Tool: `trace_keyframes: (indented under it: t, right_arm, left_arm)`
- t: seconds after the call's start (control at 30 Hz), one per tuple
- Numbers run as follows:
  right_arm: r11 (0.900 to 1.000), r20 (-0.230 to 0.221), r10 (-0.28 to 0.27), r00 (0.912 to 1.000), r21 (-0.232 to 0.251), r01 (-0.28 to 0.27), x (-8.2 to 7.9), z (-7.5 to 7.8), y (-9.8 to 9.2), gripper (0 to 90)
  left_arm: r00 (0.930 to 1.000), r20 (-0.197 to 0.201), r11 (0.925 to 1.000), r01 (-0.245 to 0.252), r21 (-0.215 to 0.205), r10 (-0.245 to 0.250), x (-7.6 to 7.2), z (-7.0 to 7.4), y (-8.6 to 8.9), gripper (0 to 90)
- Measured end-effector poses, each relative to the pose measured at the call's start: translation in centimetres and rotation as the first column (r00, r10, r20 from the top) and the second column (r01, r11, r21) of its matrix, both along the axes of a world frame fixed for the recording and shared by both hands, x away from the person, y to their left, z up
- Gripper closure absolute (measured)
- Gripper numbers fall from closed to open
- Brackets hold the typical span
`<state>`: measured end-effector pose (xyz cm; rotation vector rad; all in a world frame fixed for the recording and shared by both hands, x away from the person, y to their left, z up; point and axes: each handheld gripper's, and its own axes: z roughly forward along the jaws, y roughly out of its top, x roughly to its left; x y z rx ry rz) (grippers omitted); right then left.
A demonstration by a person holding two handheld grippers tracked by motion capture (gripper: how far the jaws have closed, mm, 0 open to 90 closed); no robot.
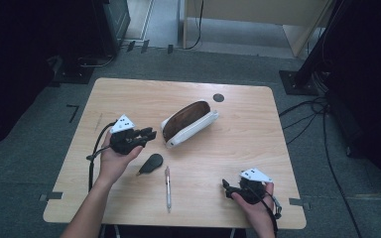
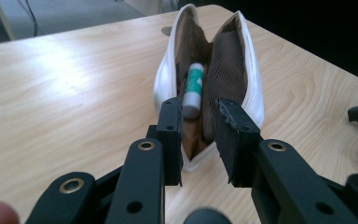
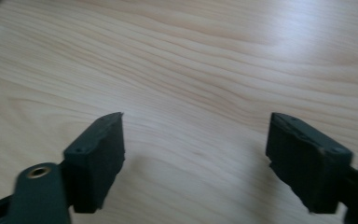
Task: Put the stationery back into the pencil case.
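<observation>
1. Your left gripper (image 1: 146,135) sits just beside the near end of the pencil case (image 1: 188,123), jaws aimed at its mouth. There's a narrow gap btwn the jaws w/ nothing in it, so it's slightly open and holding nothing.
2. The pencil case is white outside, brown inside, lying unzipped at mid-table, slanting from near-left to far-right.
3. In the left gripper view a glue stick (image 2: 193,89) (green and white, pale cap toward you) lies inside the case, along its length, beside the mesh pocket.
4. Your right gripper (image 1: 226,187) is near the table's (image 1: 129,94) front right edge, well apart from the case. Jaws wide apart over bare wood; nothing btwn them.
5. A pen (image 1: 167,187) lies near the front edge, btwn your two hands, pointing away from you.
6. A small black oval object (image 1: 152,163) lies just left of the pen's far end, near your left hand (image 1: 113,161). Can't tell what it is.
</observation>
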<state>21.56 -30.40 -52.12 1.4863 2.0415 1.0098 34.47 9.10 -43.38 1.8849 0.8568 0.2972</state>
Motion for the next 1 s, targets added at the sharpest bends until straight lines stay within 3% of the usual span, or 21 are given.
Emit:
trace_keyframes:
  t: [0.13, 0.2, 0.3, 0.33, 0.4, 0.43, 0.47, 0.57, 0.67, 0.8, 0.9, 1.0]
  right_arm:
    - [0.998, 0.023, 0.052, 0.9984, 0.046, -0.053, -0.6, 0.6, 2.0, 30.9]
    - [0.991, 0.035, 0.094, 0.9949, 0.094, -0.097, -1.2, 1.2, 4.0, 38.1]
    - [0.986, 0.041, 0.113, 0.9928, 0.118, -0.117, -1.4, 1.2, 5.5, 45.6]
    - [0.979, 0.044, 0.141, 0.989, 0.143, -0.146, -1.7, 1.2, 6.8, 57.6]
    - [0.966, 0.045, 0.188, 0.9811, 0.172, -0.193, -1.8, 1.1, 8.0, 63.4]
    - [0.966, 0.045, 0.188, 0.9811, 0.172, -0.193, -1.8, 1.1, 8.0, 63.4]
    - [0.959, 0.037, 0.226, 0.9734, 0.166, -0.229, -2.0, 1.0, 9.2, 66.9]
    - [0.952, 0.032, 0.253, 0.967, 0.171, -0.255, -2.2, 1.0, 10.3, 67.6]
    - [0.944, 0.023, 0.281, 0.9594, 0.171, -0.281, -2.6, 0.9, 12.0, 66.1]
    - [0.926, 0.004, 0.331, 0.9437, 0.19, -0.325, -2.9, 0.4, 14.2, 60.6]
    - [0.929, -0.007, 0.331, 0.9434, 0.176, -0.325, -3.0, 0.3, 14.9, 56.1]
    - [0.94, -0.013, 0.308, 0.9512, 0.159, -0.303, -3.4, 0.2, 15.9, 50.9]
  left_arm:
    - [0.9998, -0.005, 0.9998, -0.02, -0.005, 0.02, -1.0, -0.6, 1.3, 71.6]
    - [0.9995, -0.002, 0.9995, -0.031, -0.004, 0.031, -1.6, -0.9, 1.7, 70.7]
    - [0.9992, -0.003, 0.9991, -0.041, -0.008, 0.041, -2.1, -1.3, 2.3, 69.9]
    - [0.9989, -0.002, 0.9988, -0.047, -0.012, 0.047, -2.3, -1.5, 2.5, 68.8]
    - [0.9982, -0.008, 0.9976, -0.06, -0.035, 0.06, -2.7, -1.8, 2.9, 67.6]
    - [0.9982, -0.008, 0.9976, -0.06, -0.035, 0.06, -2.7, -1.8, 2.9, 67.2]
    - [0.998, -0.007, 0.9976, -0.062, -0.03, 0.062, -2.7, -1.9, 3.0, 66.7]
    - [0.9978, 0.002, 0.9977, -0.067, -0.01, 0.067, -2.7, -1.9, 3.0, 65.4]
    - [0.9974, -0.005, 0.9971, -0.072, -0.025, 0.072, -2.6, -1.9, 3.2, 64.7]
    - [0.9976, -0.004, 0.9975, -0.07, -0.015, 0.069, -2.6, -2.1, 3.2, 64.2]
    - [0.9975, -0.006, 0.9974, -0.07, -0.017, 0.07, -2.6, -2.1, 3.3, 64.0]
    - [0.9978, -0.008, 0.9977, -0.066, -0.014, 0.066, -2.6, -2.3, 3.3, 63.9]
